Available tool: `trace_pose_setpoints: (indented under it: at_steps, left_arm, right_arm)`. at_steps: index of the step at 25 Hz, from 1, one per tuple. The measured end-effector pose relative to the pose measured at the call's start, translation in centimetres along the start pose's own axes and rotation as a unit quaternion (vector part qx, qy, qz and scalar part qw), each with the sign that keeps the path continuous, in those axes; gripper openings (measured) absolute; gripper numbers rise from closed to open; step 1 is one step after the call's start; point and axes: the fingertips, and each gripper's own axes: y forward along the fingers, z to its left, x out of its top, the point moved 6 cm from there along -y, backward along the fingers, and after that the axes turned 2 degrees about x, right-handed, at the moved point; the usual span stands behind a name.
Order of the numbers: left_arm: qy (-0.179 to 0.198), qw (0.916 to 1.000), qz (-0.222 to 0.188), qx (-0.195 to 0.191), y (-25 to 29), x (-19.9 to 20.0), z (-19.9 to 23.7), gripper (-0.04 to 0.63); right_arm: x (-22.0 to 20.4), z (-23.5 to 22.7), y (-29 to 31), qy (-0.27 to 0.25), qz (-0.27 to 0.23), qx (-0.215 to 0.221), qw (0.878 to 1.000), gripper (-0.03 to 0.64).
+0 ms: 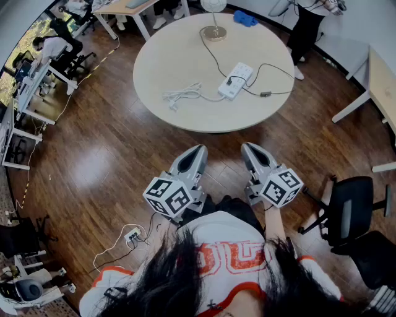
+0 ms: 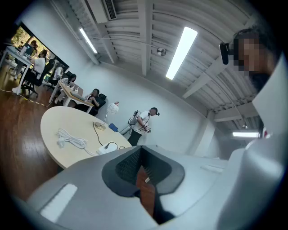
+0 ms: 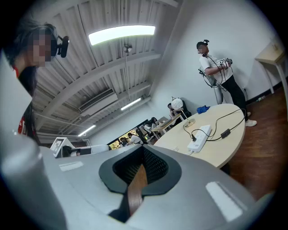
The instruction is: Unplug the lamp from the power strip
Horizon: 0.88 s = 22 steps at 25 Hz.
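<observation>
A white power strip [image 1: 236, 80] lies on the round table [image 1: 179, 49]. The lamp [image 1: 214, 25] stands at the far edge, and its black cord runs to a plug [image 1: 229, 80] seated in the strip. Both grippers are held low near my body, well short of the table. My left gripper [image 1: 195, 152] and right gripper [image 1: 250, 150] are shut and empty. The left gripper view shows shut jaws [image 2: 143, 168] with the strip [image 2: 105, 148] far off. In the right gripper view, the shut gripper [image 3: 137, 173] points toward the strip [image 3: 200, 133] and lamp [image 3: 177, 104].
The strip's white cord [image 1: 182, 94] is bundled on the table, and a blue object [image 1: 245, 18] lies by the lamp. A person [image 1: 306, 25] stands beyond the table. A black office chair [image 1: 349, 213] is at my right, another strip [image 1: 132, 234] on the floor at left.
</observation>
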Motion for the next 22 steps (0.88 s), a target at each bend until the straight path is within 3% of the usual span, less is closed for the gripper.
trace_pose_setpoints:
  at_steps: [6, 10, 15, 22]
  left_arm:
    - [0.015, 0.9998, 0.002, 0.009, 1.4, -1.0, -0.2, 0.0]
    - [0.092, 0.9957, 0.005, 0.006, 4.8, -0.2, 1.1, 0.0]
    - [0.204, 0.978, -0.024, 0.037, 9.2, 0.2, 3.0, 0.0]
    - [0.177, 0.9837, 0.0, 0.031, 15.4, 0.0, 6.2, 0.0]
  right_arm:
    - [0.1, -1.7, -1.2, 0.018, 0.012, 0.002, 1.0, 0.002]
    - [-0.9, -2.7, -0.9, 0.042, 0.021, 0.01, 0.999, 0.002]
    - [-2.0, -3.9, 0.3, 0.069, 0.04, 0.003, 0.997, 0.002]
    - [-0.3, -6.4, 3.6, 0.064, 0.029, -0.021, 0.997, 0.002]
